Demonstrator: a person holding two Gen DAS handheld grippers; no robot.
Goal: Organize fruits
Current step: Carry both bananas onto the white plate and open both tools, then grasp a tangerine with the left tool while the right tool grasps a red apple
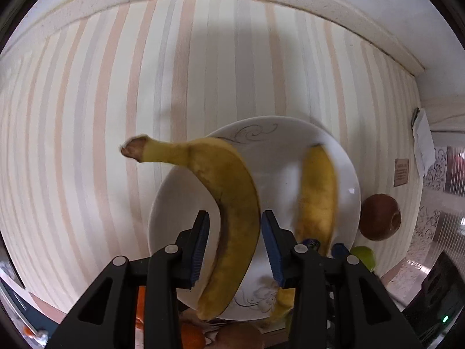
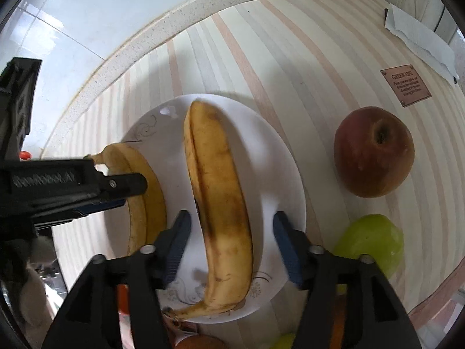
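A white plate (image 1: 279, 145) with a grey floral pattern lies on the striped tablecloth. Two yellow bananas lie on it. In the left wrist view my left gripper (image 1: 234, 226) is open, its blue pads on either side of one banana (image 1: 232, 197), not touching. The second banana (image 1: 318, 192) lies to the right. In the right wrist view my right gripper (image 2: 231, 231) is open around that second banana (image 2: 218, 192) on the plate (image 2: 273, 180). The left gripper (image 2: 116, 192) reaches in from the left over the first banana (image 2: 151, 192).
A red apple (image 2: 373, 151) and a green fruit (image 2: 372, 241) lie right of the plate; both also show in the left wrist view, apple (image 1: 380, 216), green fruit (image 1: 364, 254). A brown label (image 2: 405, 84) and folded white paper (image 2: 421, 40) lie farther right. Orange and brown fruits (image 1: 191, 334) lie near the front edge.
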